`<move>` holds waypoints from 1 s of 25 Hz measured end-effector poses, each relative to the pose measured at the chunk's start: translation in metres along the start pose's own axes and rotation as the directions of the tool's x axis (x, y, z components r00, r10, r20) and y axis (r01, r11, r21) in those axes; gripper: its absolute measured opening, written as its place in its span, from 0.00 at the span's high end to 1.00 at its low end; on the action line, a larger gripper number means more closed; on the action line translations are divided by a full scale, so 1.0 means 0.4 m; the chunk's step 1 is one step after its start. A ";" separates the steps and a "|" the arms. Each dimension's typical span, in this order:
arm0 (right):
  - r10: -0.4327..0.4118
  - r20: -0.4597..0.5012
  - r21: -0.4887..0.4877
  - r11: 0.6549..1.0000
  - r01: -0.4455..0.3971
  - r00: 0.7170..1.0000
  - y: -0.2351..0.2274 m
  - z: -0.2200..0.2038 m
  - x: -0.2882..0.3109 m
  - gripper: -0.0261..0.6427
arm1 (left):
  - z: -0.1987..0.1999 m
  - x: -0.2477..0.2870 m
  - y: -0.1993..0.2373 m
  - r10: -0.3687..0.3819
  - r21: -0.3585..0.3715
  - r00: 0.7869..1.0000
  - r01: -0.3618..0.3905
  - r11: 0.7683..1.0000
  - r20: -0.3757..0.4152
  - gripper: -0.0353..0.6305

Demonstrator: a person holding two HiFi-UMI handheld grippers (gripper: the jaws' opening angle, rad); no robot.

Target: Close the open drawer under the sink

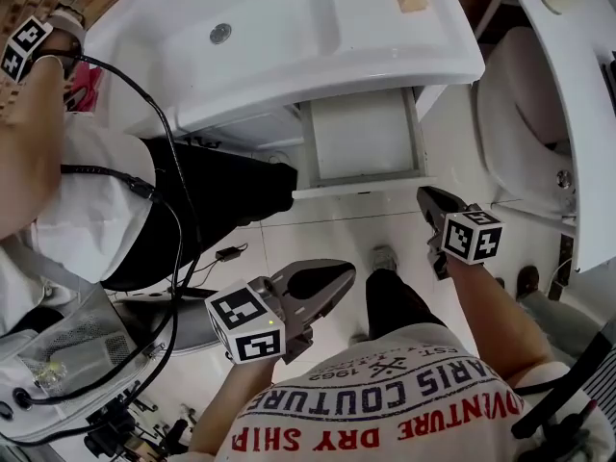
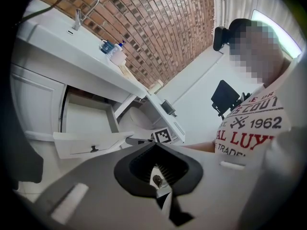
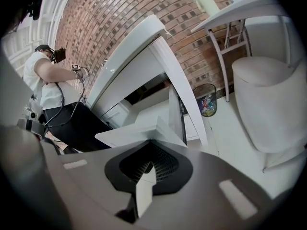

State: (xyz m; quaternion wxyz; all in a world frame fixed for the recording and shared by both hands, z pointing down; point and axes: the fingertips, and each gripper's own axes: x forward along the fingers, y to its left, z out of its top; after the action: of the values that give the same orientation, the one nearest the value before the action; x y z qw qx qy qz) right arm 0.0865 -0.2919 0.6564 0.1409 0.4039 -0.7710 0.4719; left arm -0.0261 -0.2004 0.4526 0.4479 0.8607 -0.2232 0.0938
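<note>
The drawer (image 1: 361, 142) under the sink (image 1: 289, 37) hangs wide open and looks empty. The right tongs (image 1: 429, 198) are pressed together on nothing, right at the drawer front's corner, I'd guess lined up for a shove. The left tongs (image 1: 342, 277) are also together and empty, low and well clear.

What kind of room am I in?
Probably a bathroom: a white sink with a tap, a vanity drawer open beneath it, and what looks like a toilet beside it, by a brick wall.
</note>
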 end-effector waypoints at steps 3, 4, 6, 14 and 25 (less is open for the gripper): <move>-0.006 0.000 0.001 1.000 0.006 1.000 0.004 0.034 0.027 0.95 | 0.014 -0.009 0.015 -0.002 -0.007 1.000 0.002 1.000 -0.001 0.97; -0.010 0.000 -0.002 1.000 0.010 1.000 0.007 0.046 0.038 0.95 | 0.017 -0.014 0.021 -0.005 -0.008 1.000 0.005 1.000 0.001 0.97; -0.023 0.004 -0.010 1.000 0.023 1.000 0.008 0.073 0.060 0.95 | 0.020 -0.025 0.036 -0.013 -0.009 1.000 0.013 1.000 0.003 0.97; -0.035 0.028 0.001 0.999 0.035 0.999 -0.019 0.205 0.131 0.95 | 0.043 -0.015 0.062 -0.001 -0.046 1.000 0.000 0.999 -0.024 0.97; -0.045 0.081 0.042 0.998 0.042 0.996 -0.079 0.360 0.230 0.95 | 0.064 0.015 0.117 0.000 -0.058 1.000 -0.001 0.998 -0.028 0.97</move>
State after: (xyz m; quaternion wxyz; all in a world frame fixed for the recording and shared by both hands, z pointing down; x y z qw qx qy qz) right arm 0.0755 -0.4656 0.6566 0.1113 0.4425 -0.7575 0.4669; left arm -0.0437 -0.2465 0.4739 0.4759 0.8458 -0.2197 0.0993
